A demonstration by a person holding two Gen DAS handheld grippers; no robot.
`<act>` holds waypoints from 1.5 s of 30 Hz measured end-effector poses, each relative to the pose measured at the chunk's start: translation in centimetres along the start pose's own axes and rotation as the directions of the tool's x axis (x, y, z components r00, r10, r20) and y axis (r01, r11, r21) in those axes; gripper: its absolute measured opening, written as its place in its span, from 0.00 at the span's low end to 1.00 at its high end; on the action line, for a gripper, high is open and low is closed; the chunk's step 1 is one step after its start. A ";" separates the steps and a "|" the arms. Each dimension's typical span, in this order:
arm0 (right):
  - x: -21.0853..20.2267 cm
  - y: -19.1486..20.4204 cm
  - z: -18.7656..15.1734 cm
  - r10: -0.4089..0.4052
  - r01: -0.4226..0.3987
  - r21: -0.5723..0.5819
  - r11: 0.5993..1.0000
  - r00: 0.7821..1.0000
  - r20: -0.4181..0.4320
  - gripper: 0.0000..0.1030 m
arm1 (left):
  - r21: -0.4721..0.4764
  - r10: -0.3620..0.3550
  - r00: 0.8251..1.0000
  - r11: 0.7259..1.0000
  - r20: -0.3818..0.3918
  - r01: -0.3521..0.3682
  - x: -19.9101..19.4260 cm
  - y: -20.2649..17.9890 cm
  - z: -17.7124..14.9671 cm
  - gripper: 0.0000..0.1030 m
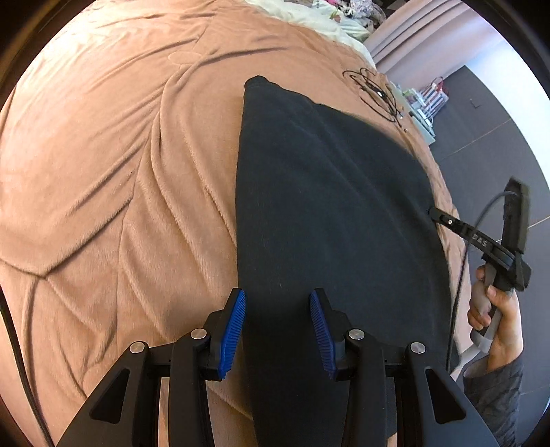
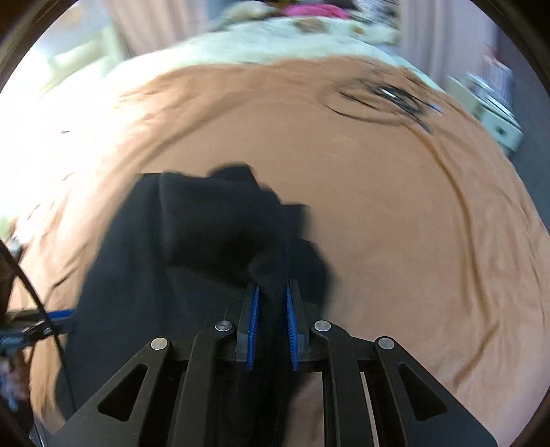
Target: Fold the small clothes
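Observation:
A black garment lies spread on a tan blanket. My left gripper hangs over its near end with the blue pads well apart. Smooth cloth shows in the gap and nothing looks pinched. In the left wrist view my right gripper, held by a hand, bites the garment's right edge. In the blurred right wrist view the right gripper is shut on a bunched fold of the black garment, which rises between its pads. The left gripper shows faintly at that garment's left edge.
A coil of thin black cable lies on the blanket beyond the garment. Pale bedding covers the far end of the bed. The bed's right edge drops to a dark floor, with a small rack of boxes beside it.

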State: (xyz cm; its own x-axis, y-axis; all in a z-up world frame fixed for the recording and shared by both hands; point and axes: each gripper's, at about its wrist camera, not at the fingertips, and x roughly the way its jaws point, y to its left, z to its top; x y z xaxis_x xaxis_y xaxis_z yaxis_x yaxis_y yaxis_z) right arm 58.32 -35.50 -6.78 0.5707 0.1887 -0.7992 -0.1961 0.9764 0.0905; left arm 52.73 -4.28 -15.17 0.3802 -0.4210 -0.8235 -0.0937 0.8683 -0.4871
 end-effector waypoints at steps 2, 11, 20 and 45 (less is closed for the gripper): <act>0.3 -1.7 -0.4 0.048 -0.047 0.076 0.996 0.999 -0.009 0.29 | 0.001 0.007 1.000 1.000 -0.001 -0.007 0.2 -0.2 0.3 0.43; 1.8 -7.6 -2.7 0.349 -0.333 0.276 0.902 0.937 -0.011 0.65 | -0.037 0.001 1.000 0.999 0.026 0.000 0.4 1.1 2.4 0.54; 6.1 -11.1 -1.1 0.475 -0.448 0.310 0.839 0.880 -0.014 0.64 | -0.089 -0.058 0.998 0.994 0.029 0.060 2.8 2.5 5.7 0.54; -1.9 -5.4 -0.8 0.350 -0.367 0.139 0.920 0.927 0.133 0.12 | 0.016 -0.048 0.983 0.999 0.176 0.046 -0.5 -2.0 9.9 0.12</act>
State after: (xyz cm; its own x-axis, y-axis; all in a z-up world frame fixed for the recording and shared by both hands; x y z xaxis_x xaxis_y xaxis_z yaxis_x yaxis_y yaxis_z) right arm 57.68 -41.17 -6.21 0.5668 0.5306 -0.6302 -0.2793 0.8434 0.4589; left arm 61.79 -3.20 -10.95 0.5406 -0.4094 -0.7349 -0.0611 0.8521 -0.5197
